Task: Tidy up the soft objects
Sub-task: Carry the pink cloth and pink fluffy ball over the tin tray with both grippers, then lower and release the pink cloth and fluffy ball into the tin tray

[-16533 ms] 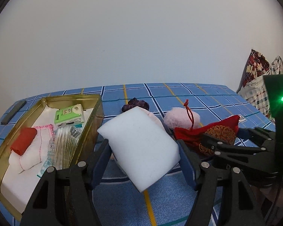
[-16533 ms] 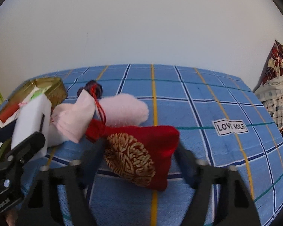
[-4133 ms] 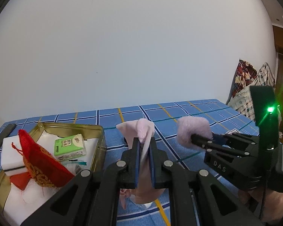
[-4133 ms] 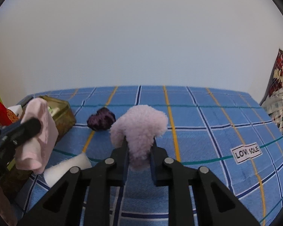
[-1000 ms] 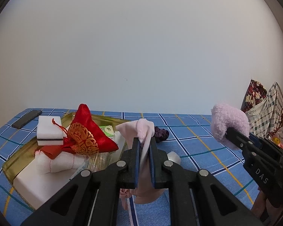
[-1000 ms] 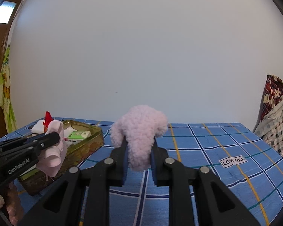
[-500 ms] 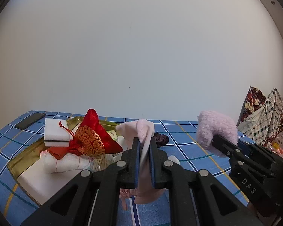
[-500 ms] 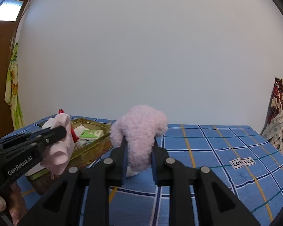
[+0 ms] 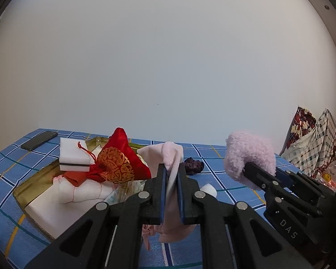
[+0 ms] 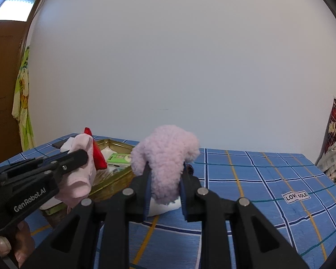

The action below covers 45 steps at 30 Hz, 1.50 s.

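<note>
A blue checked cloth (image 9: 215, 154) with yellow and dark lines covers the tabletop, which stands against a plain white wall (image 9: 168, 56). A white label reading "LOVE SOLE" (image 10: 296, 196) is stitched to the cloth on its right side.

On the left part of the tabletop sits a gold metal tin (image 9: 33, 187). Inside it: a flat white pad (image 9: 47, 213) along the bottom, a rolled white cloth with pink stitching (image 9: 82, 190), a white sponge block with a dark stripe (image 9: 74, 154) propped at the far left rim, a red pouch with gold embroidery (image 9: 121, 163) resting on top of the pile, and a green packet (image 10: 118, 158) toward the far side.

The left gripper (image 9: 172, 179) is held above the tabletop just right of the tin. Its jaws are pressed together on a pale pink fabric piece (image 9: 171, 154), which sticks up above them and hangs down below.

The right gripper (image 10: 164, 179) is also raised, to the right of the left one. Its jaws are nearly closed and pinch a fluffy lilac plush item (image 10: 165, 157), most of which bulges above the fingers.

A dark phone (image 9: 39, 140) lies at the far left corner. A dark purple scrunchie (image 9: 193, 165) rests on the cloth beyond the tin. A small white soft piece (image 9: 209, 189) lies on the cloth just behind the left gripper.
</note>
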{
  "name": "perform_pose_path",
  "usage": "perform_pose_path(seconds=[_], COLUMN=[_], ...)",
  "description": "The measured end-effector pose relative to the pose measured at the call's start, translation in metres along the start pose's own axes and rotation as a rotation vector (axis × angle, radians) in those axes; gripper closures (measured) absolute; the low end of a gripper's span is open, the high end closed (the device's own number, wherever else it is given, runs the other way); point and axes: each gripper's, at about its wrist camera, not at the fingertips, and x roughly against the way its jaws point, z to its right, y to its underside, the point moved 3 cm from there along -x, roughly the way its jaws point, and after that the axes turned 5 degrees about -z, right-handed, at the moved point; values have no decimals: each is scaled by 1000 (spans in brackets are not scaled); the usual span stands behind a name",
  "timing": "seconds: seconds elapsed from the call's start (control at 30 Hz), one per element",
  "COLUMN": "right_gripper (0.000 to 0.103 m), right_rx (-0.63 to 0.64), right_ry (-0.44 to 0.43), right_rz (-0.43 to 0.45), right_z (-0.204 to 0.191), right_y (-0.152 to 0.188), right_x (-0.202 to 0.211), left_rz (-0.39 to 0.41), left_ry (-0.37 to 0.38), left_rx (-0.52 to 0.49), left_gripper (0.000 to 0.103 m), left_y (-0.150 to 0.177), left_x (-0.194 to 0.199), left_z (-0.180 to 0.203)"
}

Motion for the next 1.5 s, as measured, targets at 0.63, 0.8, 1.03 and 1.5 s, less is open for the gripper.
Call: perform_pose_path(seconds=[0.63, 0.8, 1.03, 1.5], right_gripper=[81, 81, 79, 79], right_rx=[55, 41, 31, 78], right_ry=[-90, -160, -271, -360], right_rz=[-1, -19, -81, -238], right_z=[-5, -12, -29, -91], right_y=[-19, -30, -41, -26], right_x=[18, 23, 17, -36], left_rz=[11, -10, -87, -225], left_ry=[-32, -60, -103, -140], left_rx=[35, 51, 62, 127], left_gripper=[93, 93, 93, 93], left_y=[-20, -39, -53, -31], left_x=[32, 38, 27, -12], left_z=[-45, -76, -106, -144])
